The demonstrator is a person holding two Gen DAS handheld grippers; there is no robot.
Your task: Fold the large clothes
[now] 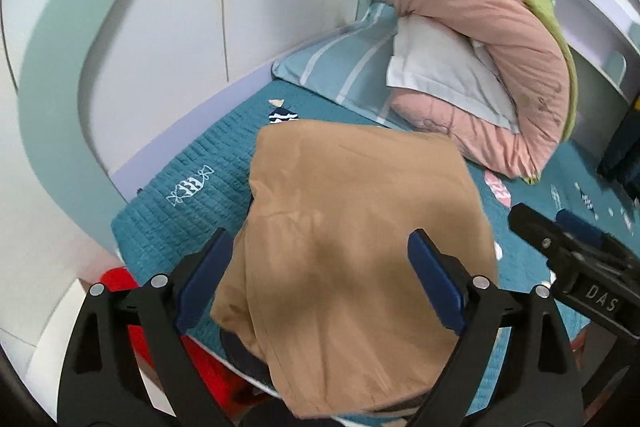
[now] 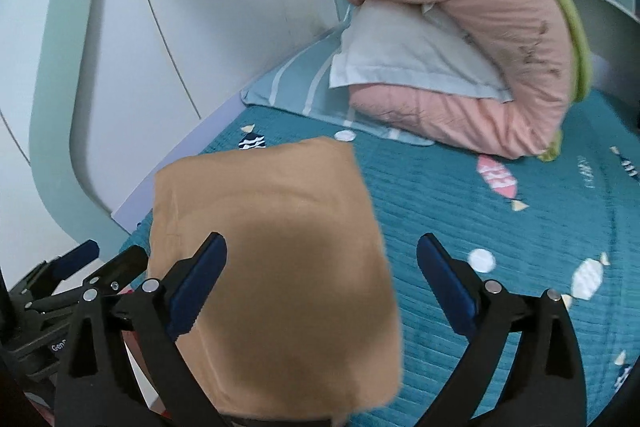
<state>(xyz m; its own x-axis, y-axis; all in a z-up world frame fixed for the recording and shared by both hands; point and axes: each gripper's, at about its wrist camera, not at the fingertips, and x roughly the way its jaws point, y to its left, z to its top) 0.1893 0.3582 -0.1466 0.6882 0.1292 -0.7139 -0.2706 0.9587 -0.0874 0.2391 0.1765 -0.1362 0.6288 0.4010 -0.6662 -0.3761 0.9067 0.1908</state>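
Observation:
A tan garment (image 1: 352,227) lies folded into a thick packet on the teal bed cover (image 1: 172,219), its near edge hanging over the bed's front edge. My left gripper (image 1: 320,251) hovers above it, jaws wide open, with no pad touching the cloth. In the right wrist view the same tan garment (image 2: 276,267) fills the lower middle, blurred. My right gripper (image 2: 322,255) is wide open over its right part, nothing pressed between the pads. The right gripper (image 1: 568,247) shows at the left wrist view's right edge, and the left gripper (image 2: 76,267) at the right wrist view's lower left.
A pink quilt (image 1: 488,39) with a green lining is rolled up at the head of the bed over a white pillow (image 1: 444,75) and a striped blue pillow (image 1: 340,63). A white wardrobe (image 1: 152,27) stands left. Something red (image 1: 200,359) sits below the bed's edge.

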